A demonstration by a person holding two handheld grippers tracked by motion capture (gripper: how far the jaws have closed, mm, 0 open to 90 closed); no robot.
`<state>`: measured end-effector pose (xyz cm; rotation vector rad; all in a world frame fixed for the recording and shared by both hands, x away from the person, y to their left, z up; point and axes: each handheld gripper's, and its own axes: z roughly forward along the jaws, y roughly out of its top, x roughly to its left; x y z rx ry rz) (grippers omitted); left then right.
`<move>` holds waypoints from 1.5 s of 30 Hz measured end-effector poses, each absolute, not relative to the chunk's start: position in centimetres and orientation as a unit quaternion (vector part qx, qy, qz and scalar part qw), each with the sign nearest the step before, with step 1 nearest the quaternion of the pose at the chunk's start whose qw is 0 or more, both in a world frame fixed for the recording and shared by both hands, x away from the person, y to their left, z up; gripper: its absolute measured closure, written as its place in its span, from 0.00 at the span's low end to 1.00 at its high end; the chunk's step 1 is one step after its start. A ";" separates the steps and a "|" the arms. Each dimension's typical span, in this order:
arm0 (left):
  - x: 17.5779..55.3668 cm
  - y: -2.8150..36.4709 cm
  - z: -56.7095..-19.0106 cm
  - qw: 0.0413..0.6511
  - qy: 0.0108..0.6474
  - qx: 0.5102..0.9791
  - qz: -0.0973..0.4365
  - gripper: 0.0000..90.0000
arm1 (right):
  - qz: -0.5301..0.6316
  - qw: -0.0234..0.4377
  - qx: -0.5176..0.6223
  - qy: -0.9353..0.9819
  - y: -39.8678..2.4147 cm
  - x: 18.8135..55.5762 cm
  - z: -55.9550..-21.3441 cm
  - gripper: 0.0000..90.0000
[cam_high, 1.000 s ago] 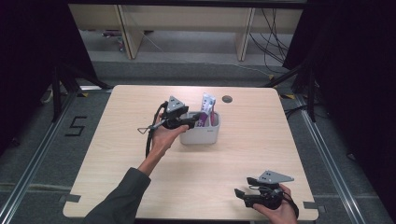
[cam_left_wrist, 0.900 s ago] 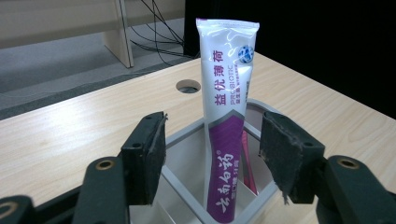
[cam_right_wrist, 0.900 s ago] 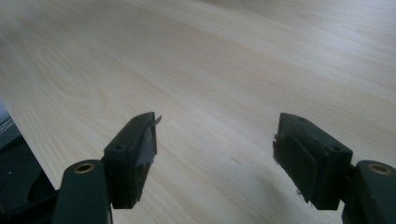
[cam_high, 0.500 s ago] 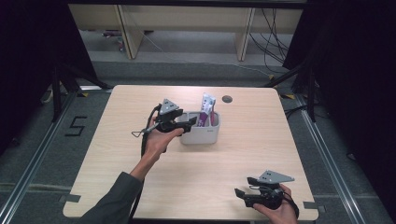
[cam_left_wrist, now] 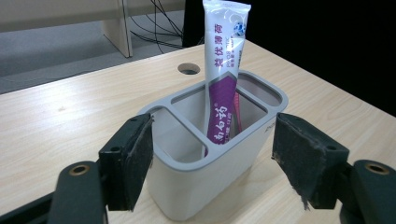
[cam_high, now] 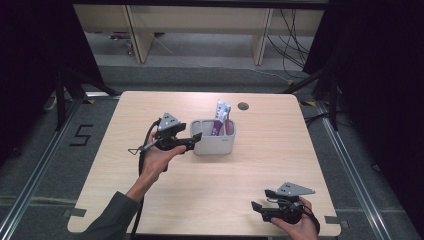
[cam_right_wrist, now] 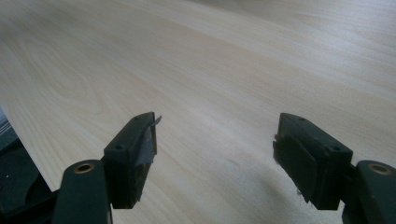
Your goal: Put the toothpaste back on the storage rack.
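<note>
A grey compartment holder [cam_high: 215, 144] stands near the middle of the table. A white and purple toothpaste tube [cam_high: 221, 118] stands upright in its right part, with something pink behind it. My left gripper [cam_high: 196, 140] is open at the holder's left end. In the left gripper view the holder [cam_left_wrist: 205, 172] sits just beyond and between the open black jaws, and the tube [cam_left_wrist: 223, 70] rises from a far compartment. The left gripper [cam_left_wrist: 212, 149] holds nothing. My right gripper [cam_high: 261, 198] is open and low near the table's front right corner, over bare wood [cam_right_wrist: 215, 140].
A round cable hole [cam_high: 243, 106] lies in the tabletop behind the holder. The light wooden table [cam_high: 165, 200] has its front edge close to the right hand. Shelving and cables stand on the floor beyond the table.
The left gripper has drawn back to the left and toward the person, off the top of the holder. The tube stays in the holder. The right gripper has not moved.
</note>
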<state>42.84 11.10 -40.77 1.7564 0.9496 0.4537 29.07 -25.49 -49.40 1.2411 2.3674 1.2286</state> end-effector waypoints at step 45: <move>38.2 15.8 -45.0 0.503 0.385 0.755 0.168 0.21 | 0.424 0.115 0.412 0.798 -25.5 29.2 -49.3 0.34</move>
